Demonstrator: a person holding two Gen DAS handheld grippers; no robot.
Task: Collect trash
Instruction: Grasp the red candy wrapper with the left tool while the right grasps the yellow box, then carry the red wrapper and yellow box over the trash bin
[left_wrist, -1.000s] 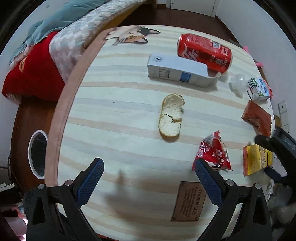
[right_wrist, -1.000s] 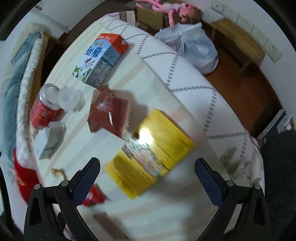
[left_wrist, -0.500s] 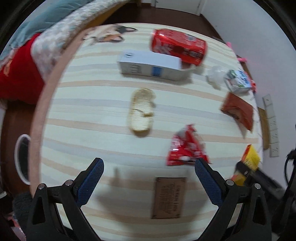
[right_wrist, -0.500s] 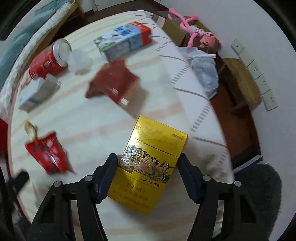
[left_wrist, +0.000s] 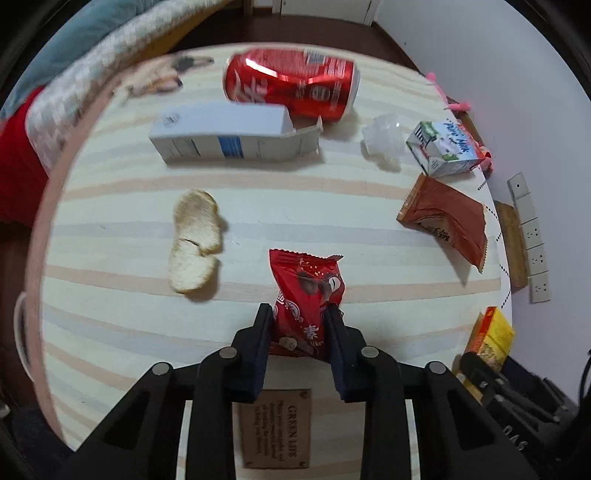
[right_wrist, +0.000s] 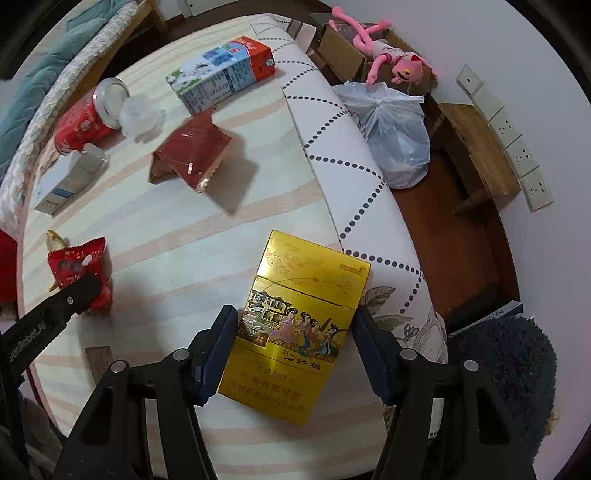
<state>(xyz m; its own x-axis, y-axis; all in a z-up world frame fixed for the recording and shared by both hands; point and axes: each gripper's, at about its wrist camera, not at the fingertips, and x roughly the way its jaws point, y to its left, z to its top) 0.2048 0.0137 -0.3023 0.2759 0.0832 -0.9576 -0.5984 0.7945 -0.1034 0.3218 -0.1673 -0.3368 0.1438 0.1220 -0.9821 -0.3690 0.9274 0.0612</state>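
On the striped round table (left_wrist: 110, 332), my left gripper (left_wrist: 299, 310) has its jaws closing on a red snack wrapper (left_wrist: 306, 288), and both pads press its sides. My right gripper (right_wrist: 294, 314) is closing too, its pads against the two long sides of a yellow cigarette box (right_wrist: 310, 273) near the table's edge. Other trash lies around: a dented red can (left_wrist: 291, 85), a white and blue carton (left_wrist: 229, 133), a pale cracker (left_wrist: 194, 240), crumpled clear plastic (left_wrist: 384, 142), a milk carton (left_wrist: 443, 147) and a brown wrapper (left_wrist: 447, 218).
Beside the table, a filled plastic bag (right_wrist: 395, 140), a pink plush toy (right_wrist: 388, 55) on cardboard and a wooden stool (right_wrist: 476, 147) stand on the floor. Bedding (left_wrist: 74, 55) borders the far side. A dark fluffy rug (right_wrist: 509, 369) lies at the lower right.
The left gripper slid right over the red wrapper and closed from wide open onto it. The right gripper rolled, lined up with the yellow box and closed against its sides.
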